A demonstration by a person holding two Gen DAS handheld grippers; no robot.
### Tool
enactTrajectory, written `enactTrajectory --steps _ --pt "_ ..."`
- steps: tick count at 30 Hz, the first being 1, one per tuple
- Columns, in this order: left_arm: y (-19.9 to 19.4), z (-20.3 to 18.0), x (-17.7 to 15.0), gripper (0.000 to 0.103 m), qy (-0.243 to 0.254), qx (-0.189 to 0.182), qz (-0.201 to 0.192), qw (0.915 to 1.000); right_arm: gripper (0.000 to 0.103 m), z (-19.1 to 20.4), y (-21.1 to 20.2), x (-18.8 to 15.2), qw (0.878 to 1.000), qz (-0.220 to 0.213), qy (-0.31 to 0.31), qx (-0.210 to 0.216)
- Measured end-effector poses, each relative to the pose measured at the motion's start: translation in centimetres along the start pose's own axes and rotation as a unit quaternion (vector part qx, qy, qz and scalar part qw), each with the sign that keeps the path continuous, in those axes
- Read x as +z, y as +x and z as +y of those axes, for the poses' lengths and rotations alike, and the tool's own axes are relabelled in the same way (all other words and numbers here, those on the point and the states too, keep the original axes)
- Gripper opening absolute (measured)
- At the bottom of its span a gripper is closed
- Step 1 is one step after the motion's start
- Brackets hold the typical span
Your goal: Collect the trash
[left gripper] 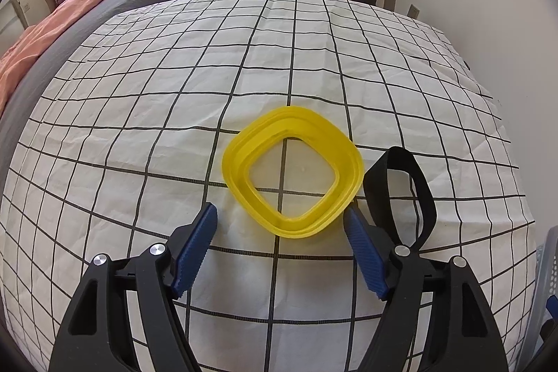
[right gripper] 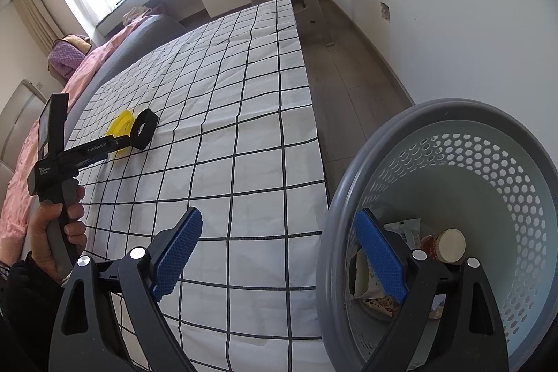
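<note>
The left tongs [left gripper: 280, 222] are spread wide and empty, their blue ribbed pads [left gripper: 195, 250] on either side of the near corner of a yellow plastic rounded-square ring [left gripper: 240, 162]. The ring lies flat on a bench covered with a white cloth with a black grid [left gripper: 139, 114], and neither pad touches it as far as the left wrist view shows. Just right of the ring stands a black strap loop [left gripper: 423, 183], close against the right-hand finger of the tongs.

In the right wrist view the person's left hand [right gripper: 57, 232] grips the handle of those tongs, with the ring [right gripper: 120, 128] and the loop [right gripper: 144, 128] at their tip, well away from the bench's near edge.

The right tongs [right gripper: 279, 225] are also released and hold nothing; one finger hangs over the cloth, the other over the mouth of a grey-rimmed, pale perforated plastic basket [right gripper: 488, 169] (standing beside the bench). Inside it lie a paper cup with a red pattern [right gripper: 444, 246] and some crumpled wrappers [right gripper: 375, 298].
</note>
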State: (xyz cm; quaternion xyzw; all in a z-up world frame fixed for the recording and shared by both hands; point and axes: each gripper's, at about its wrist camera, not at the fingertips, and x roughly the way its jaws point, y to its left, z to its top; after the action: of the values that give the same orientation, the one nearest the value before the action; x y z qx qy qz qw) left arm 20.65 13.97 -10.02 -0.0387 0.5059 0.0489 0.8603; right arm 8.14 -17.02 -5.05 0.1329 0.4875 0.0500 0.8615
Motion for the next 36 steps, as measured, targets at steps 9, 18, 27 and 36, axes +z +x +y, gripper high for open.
enactTrajectory --steps 9,18,27,36 --pt "0.7 -0.5 0.9 0.074 0.0 0.003 -0.008 1.0 0.088 -0.7 -2.6 0.5 0.997 -0.051 -0.013 -0.051" --pt "0.5 -0.7 1.4 0.065 0.006 -0.004 -0.012 0.9999 0.088 1.6 -2.8 1.8 0.997 -0.061 -0.032 -0.03" --pt "-3.6 0.7 2.5 0.061 -0.006 -0.009 -0.059 0.9982 0.088 9.2 1.9 4.1 0.993 -0.036 -0.107 0.023" --pt "-6.2 2.9 3.0 0.061 -0.024 -0.008 -0.088 0.9958 0.088 15.5 9.5 6.6 0.989 0.009 -0.131 0.065"
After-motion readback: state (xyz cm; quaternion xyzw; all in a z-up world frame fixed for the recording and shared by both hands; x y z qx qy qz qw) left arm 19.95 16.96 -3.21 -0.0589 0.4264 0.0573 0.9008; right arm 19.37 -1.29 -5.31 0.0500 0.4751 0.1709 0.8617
